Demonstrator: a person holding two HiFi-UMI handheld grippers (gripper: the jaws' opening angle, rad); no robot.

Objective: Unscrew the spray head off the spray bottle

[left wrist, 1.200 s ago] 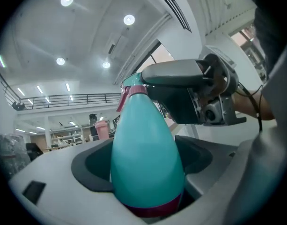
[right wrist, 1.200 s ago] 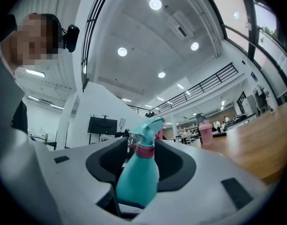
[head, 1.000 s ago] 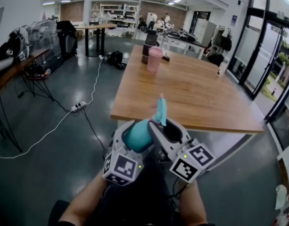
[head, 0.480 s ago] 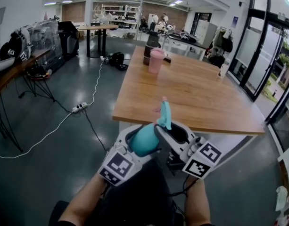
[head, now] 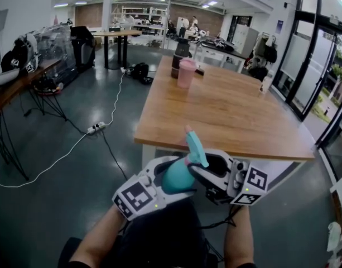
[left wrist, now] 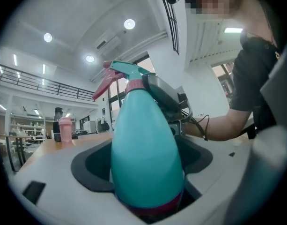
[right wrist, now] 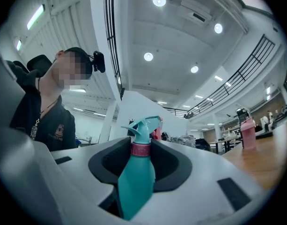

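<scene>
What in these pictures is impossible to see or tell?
Screw threads: right gripper view, covered by the pink collar.
Liquid level: every view, the spray bottle is opaque teal.
Bottle's base: head view, hidden inside the left gripper.
Contents of the distant shelves: head view, too small.

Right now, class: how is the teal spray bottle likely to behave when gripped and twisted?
The spray bottle tapers smoothly, so it may slip in a grip. Its glossy plastic wall probably flexes when squeezed. The long spray head likely makes it top-heavy, apt to tip.
</scene>
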